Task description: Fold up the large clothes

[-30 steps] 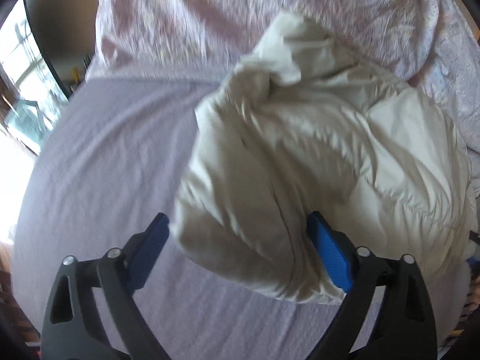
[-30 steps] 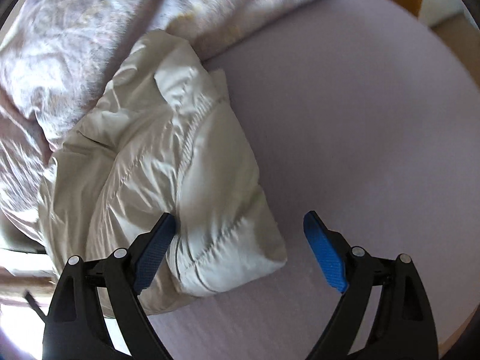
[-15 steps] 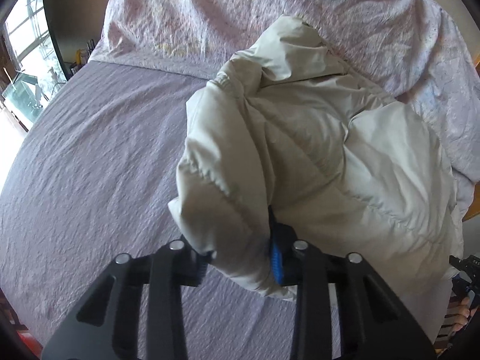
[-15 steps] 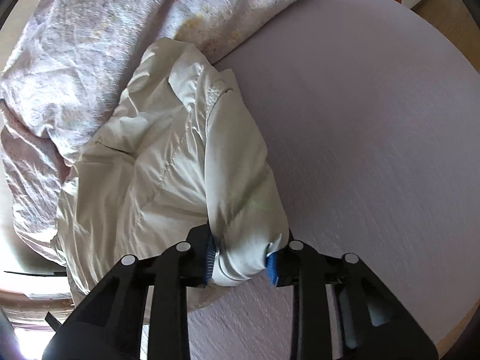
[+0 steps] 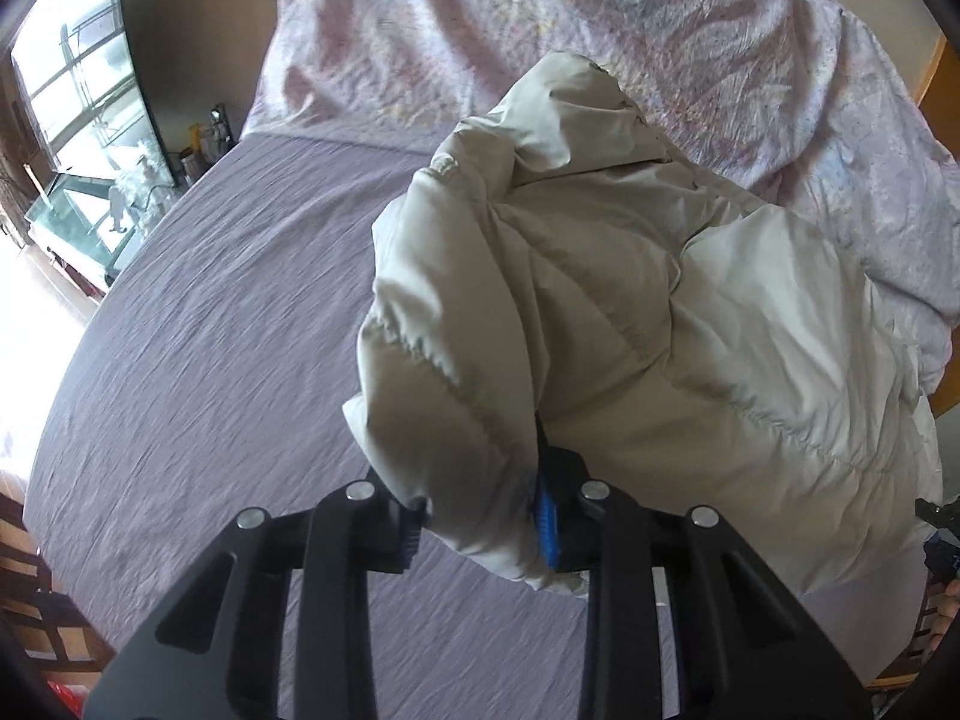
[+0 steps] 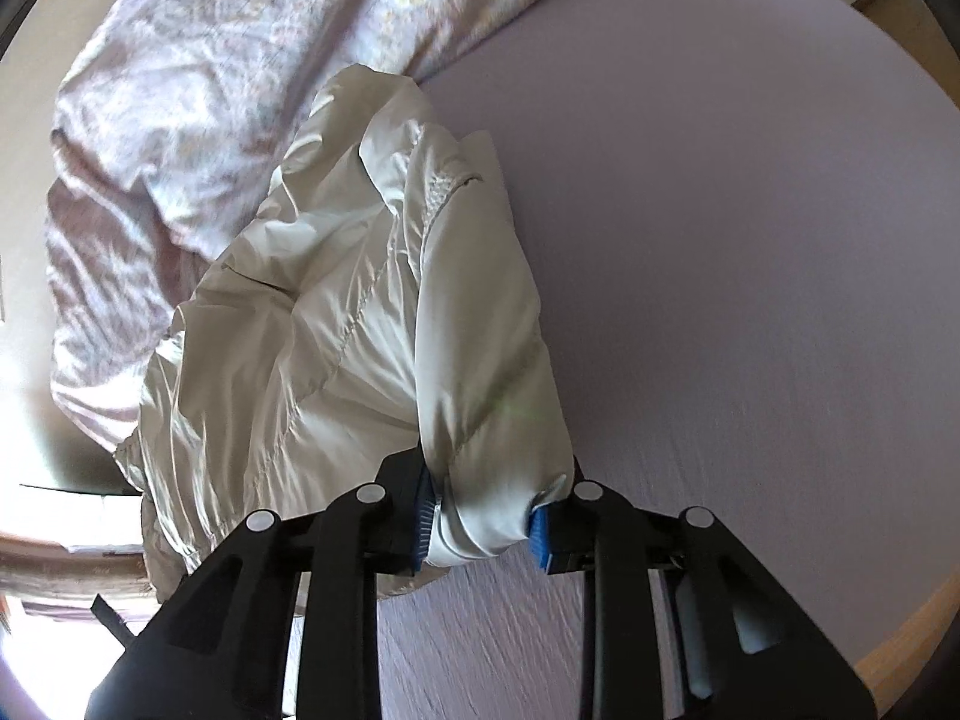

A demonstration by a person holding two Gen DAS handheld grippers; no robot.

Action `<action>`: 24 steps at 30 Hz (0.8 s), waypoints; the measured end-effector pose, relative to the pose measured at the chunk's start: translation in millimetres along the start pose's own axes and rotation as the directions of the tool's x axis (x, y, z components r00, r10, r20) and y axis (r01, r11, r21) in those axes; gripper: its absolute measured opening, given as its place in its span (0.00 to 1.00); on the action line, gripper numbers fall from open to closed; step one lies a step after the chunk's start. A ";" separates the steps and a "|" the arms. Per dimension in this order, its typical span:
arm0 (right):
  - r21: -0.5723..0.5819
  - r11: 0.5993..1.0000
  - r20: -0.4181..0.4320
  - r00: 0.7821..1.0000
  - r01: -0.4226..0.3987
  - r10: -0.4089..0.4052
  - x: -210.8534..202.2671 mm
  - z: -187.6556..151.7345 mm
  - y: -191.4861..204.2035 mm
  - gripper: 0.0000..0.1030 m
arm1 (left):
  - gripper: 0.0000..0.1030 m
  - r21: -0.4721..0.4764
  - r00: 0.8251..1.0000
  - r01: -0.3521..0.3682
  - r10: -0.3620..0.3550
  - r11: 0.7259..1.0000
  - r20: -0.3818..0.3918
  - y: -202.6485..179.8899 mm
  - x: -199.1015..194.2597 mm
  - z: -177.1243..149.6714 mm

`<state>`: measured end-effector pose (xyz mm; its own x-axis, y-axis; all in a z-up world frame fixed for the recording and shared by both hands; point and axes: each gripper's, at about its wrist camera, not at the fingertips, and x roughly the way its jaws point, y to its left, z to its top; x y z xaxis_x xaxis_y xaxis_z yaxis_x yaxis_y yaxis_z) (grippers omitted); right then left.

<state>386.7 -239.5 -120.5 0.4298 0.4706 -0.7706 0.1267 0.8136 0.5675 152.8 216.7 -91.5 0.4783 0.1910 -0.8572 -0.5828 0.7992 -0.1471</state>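
Note:
A puffy cream-white jacket (image 5: 630, 312) lies bunched on a bed with a lilac sheet (image 5: 210, 330). My left gripper (image 5: 480, 516) is shut on the jacket's near edge, its blue pads pinching a thick fold that is lifted off the sheet. In the right wrist view the same jacket (image 6: 336, 330) stretches away from me, and my right gripper (image 6: 480, 525) is shut on a padded end of it, probably a sleeve, bulging between the blue pads. The hood end points toward the quilt.
A rumpled pink-and-white floral quilt (image 5: 540, 30) is piled along the far side of the bed. A window and a shelf (image 5: 78, 138) are at far left. Open lilac sheet (image 6: 750, 240) spreads to the right of the jacket. A wooden bed frame (image 6: 900, 630) runs along the near right.
Both grippers went from wide open around the jacket's edge to shut on it. The gripped folds have since been drawn up and toward me, and the jacket stretches out.

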 end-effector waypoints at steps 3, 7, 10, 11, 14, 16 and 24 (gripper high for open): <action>0.006 1.000 -0.020 1.000 -0.024 0.024 -0.5 -17.2 -5.3 0.25 | 0.29 -0.001 1.000 -0.002 0.002 1.000 -0.007 14.5 -11.1 -19.1; -0.008 1.000 -0.035 0.999 -0.031 0.030 -5.1 -36.9 -6.2 0.25 | 0.29 -0.013 1.000 -0.002 0.002 1.000 -0.016 28.5 -24.0 -35.6; -0.038 0.999 -0.035 0.999 -0.019 0.017 -5.9 -41.9 0.7 0.26 | 0.29 -0.024 1.000 -0.002 0.002 1.000 -0.022 33.5 -27.3 -41.9; -0.061 0.998 -0.028 1.000 -0.001 -0.001 -4.1 -39.6 8.6 0.29 | 0.31 -0.029 1.000 -0.002 0.002 1.000 -0.026 34.4 -25.8 -43.0; -0.122 0.988 0.016 0.995 0.097 -0.096 -13.9 -44.3 16.8 0.41 | 0.38 -0.060 0.999 -0.009 0.006 0.998 -0.043 37.6 -21.8 -43.7; -0.166 0.967 0.097 0.979 0.193 -0.179 -24.9 -47.0 27.9 0.48 | 0.44 -0.078 0.999 -0.013 0.009 0.997 -0.048 39.6 -20.3 -44.0; -0.335 0.907 0.260 0.950 0.257 -0.173 -46.9 -51.8 89.2 0.60 | 0.70 -0.160 0.997 0.007 -0.018 0.987 -0.070 50.7 -13.5 -44.4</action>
<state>331.5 -171.4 -48.8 0.6188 0.2176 -0.7548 -0.0739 0.9727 0.2198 87.6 229.3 -109.3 0.4415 0.1358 -0.8869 -0.6768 0.6993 -0.2298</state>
